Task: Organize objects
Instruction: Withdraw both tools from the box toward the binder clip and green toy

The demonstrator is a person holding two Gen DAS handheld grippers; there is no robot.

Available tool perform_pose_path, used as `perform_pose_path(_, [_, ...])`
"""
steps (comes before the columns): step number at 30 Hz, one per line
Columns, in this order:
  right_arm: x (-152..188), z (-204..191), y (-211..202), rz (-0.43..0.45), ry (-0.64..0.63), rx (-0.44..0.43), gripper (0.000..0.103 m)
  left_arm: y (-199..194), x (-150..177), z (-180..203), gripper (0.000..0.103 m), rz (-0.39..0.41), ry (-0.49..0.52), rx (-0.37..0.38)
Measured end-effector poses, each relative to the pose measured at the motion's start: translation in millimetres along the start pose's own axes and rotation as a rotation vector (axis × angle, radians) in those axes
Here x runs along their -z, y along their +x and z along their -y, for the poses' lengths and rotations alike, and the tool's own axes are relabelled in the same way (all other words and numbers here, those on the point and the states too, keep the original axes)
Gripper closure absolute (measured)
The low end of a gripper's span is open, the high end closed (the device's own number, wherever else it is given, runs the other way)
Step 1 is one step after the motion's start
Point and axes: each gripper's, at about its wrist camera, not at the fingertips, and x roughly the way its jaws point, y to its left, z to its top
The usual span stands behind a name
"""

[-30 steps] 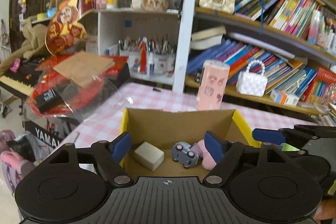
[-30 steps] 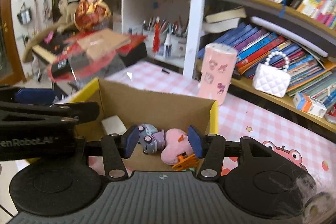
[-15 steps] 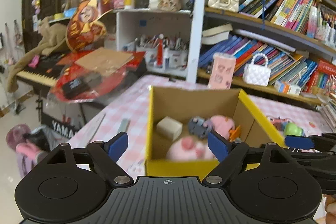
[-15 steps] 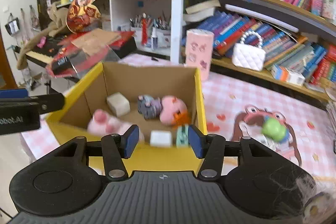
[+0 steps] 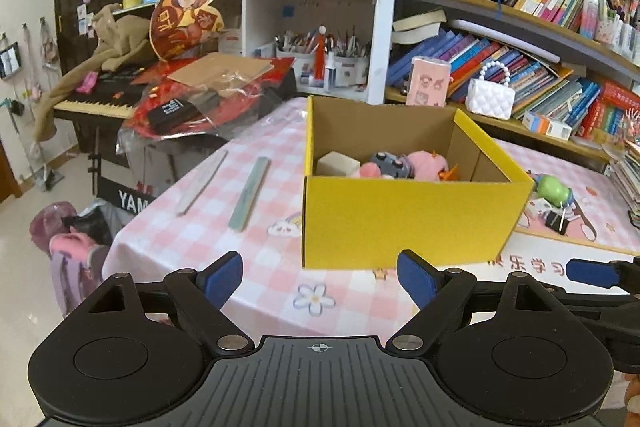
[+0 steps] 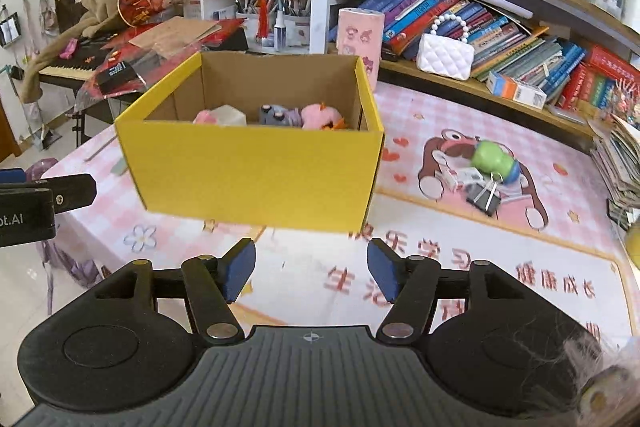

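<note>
Yellow cardboard box (image 6: 256, 175) on the checked tablecloth (image 5: 256, 227) already holds several small toys; green toy (image 6: 494, 157) and binder clip (image 6: 484, 198) (beside it) remain outside. Left gripper (image 5: 320, 279) and right gripper (image 6: 311, 270) gape empty.

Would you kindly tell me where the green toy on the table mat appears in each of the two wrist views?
Left wrist view: the green toy sits at the right edge, just past the yellow box's right corner.
Right wrist view: the green toy lies right of centre, on the mat, above a black binder clip.
Shared landmark: the white quilted handbag on the shelf.
</note>
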Motion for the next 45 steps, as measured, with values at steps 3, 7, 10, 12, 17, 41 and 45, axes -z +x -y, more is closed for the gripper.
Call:
perform_pose_path(3, [10,-2,-8,0.005,0.007,0.010,0.042,-8,8,1,0.016,0.000,0.001,0.002])
perform_pose_path(7, [21,1,-17,0.008,0.030,0.027,0.040,-13,17,6,0.016,-0.009,0.023,0.015])
perform_pose_path(10, [30,5,-23,-0.002,0.050,0.051,0.035,-15,23,12,0.016,-0.018,0.038,0.036])
perform_pose_path(12, [36,9,-27,-0.016,0.070,0.067,0.035,-17,29,18,0.016,-0.025,0.048,0.057])
perform_pose_path(17, [50,22,-34,-0.044,0.099,0.123,0.034,-17,37,34,0.015,-0.037,0.073,0.087])
perform_pose_path(41, [73,159,-34,-0.121,0.312,0.329,0.031,28,27,173,0.010,-0.091,0.265,0.283])
perform_pose_path(45, [74,179,-27,-0.142,0.327,0.333,0.031,39,25,195,0.009,-0.118,0.277,0.294])
